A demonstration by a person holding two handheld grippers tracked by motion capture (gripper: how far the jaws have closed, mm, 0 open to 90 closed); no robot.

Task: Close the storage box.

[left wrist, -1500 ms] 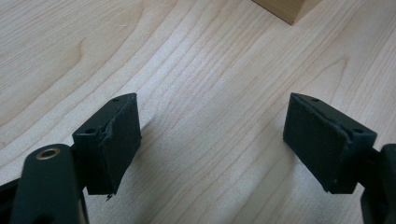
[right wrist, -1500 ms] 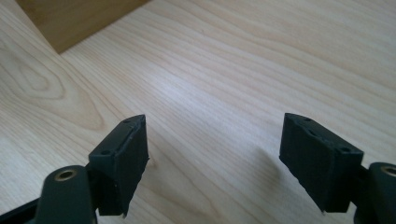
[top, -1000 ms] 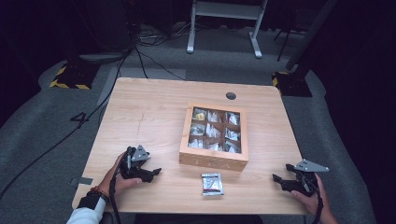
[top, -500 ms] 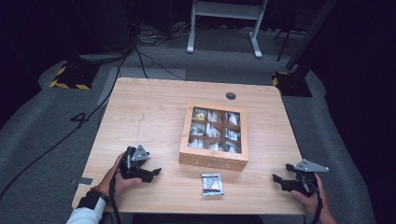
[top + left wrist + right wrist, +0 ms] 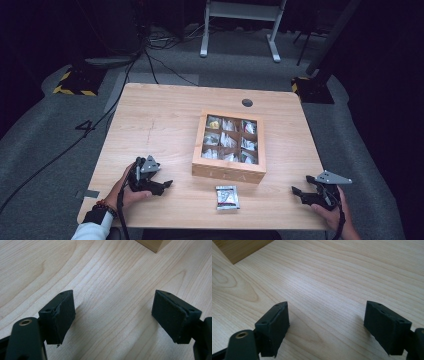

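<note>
A wooden box (image 5: pixel 229 145) with a grid of compartments holding small packets sits in the middle of the light wood table (image 5: pixel 160 120). One loose silvery packet (image 5: pixel 227 197) lies flat in front of the box near the table's front edge. My left gripper (image 5: pixel 167 184) rests on the table at the front left, held by a hand, open with bare wood between its pads (image 5: pixel 62 315). At the front right my right gripper (image 5: pixel 296 192) rests on the table, also open and empty. A corner of the box (image 5: pixel 152 244) shows at the top of the left gripper view.
A round cable hole (image 5: pixel 247 102) is in the table behind the box. Dark floor with cables (image 5: pixel 150 55) and a white stand (image 5: pixel 240 25) lies beyond the far edge. In the right gripper view a corner of the box (image 5: pixel 237 250) sits at the upper left.
</note>
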